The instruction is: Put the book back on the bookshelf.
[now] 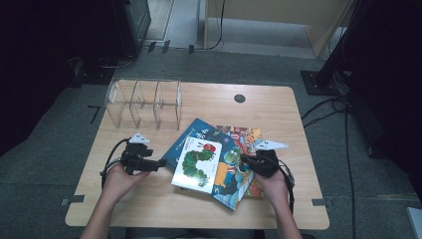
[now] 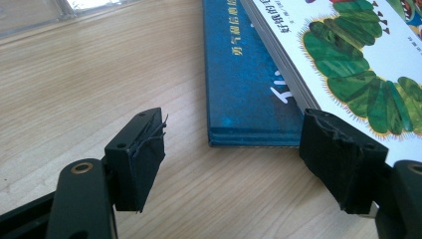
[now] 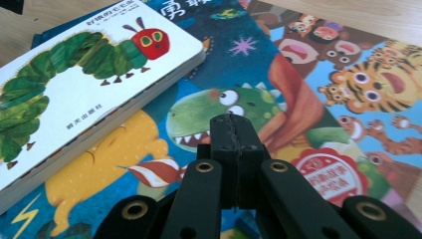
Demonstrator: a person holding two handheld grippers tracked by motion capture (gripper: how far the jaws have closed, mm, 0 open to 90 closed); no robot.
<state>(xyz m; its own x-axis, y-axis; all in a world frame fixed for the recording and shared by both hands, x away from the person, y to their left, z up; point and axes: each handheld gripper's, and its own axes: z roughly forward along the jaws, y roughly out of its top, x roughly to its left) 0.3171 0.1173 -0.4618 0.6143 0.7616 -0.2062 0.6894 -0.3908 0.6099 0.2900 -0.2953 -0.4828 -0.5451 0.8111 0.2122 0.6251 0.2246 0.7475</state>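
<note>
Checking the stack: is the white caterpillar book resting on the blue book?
Touching. Left gripper view shows the caterpillar book lying directly on the blue book, no gap between them.

A clear compartmented organizer [image 1: 143, 103] stands at the wooden table's [image 1: 278, 114] far-left corner.

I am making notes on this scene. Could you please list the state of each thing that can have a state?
Left gripper: open, nothing held, one pad by the caterpillar book's edge.
Right gripper: shut, nothing between its jaws, over the dinosaur book.
Caterpillar book: closed, on top of the pile.
Dinosaur book: closed, flat, under the caterpillar book.
Tiger book: closed, partly under the dinosaur book.
Clear rack: upright, compartments empty.
</note>
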